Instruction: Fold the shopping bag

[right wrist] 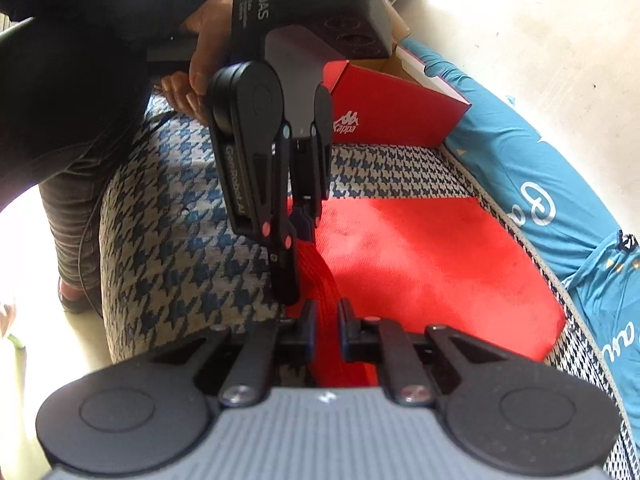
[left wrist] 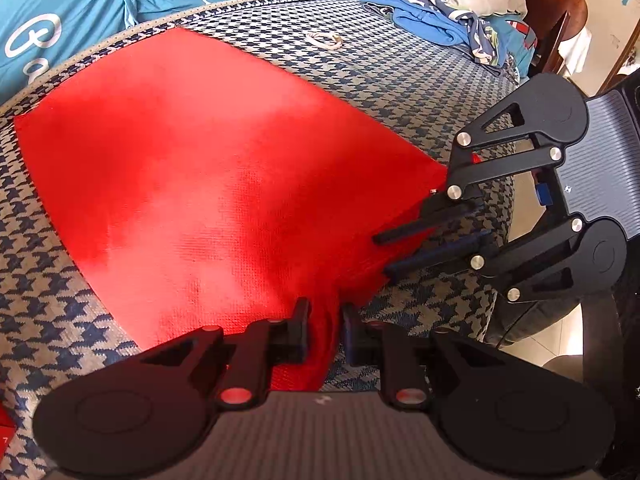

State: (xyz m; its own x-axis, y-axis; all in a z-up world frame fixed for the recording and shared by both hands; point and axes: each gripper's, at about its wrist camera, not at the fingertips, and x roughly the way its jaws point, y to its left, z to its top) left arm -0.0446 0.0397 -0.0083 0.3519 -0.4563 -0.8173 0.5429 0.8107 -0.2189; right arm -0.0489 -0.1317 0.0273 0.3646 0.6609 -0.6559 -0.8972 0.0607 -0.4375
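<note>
A red woven shopping bag (left wrist: pixel 200 160) lies flat on a blue-and-cream houndstooth cushion (left wrist: pixel 380 64). In the left wrist view my left gripper (left wrist: pixel 325 320) is shut on a bunched fold of the bag's near edge. My right gripper (left wrist: pixel 382 255) comes in from the right, and its two fingers hold the same edge a little further along. In the right wrist view my right gripper (right wrist: pixel 326 312) is shut on a ridged red strip of the bag (right wrist: pixel 420 260). My left gripper (right wrist: pixel 294 292) points down just ahead of it and pinches the same strip. A person's hand (right wrist: pixel 200 52) holds it.
Teal cloth with white lettering (left wrist: pixel 60 20) runs along the cushion's far side (right wrist: pixel 540 168). Crumpled blue clothes (left wrist: pixel 440 16) lie at the back right, with a small white loop (left wrist: pixel 324 40) near them. A red Kappa shoebox (right wrist: pixel 392 108) stands beyond the bag. The cushion edge drops to the floor.
</note>
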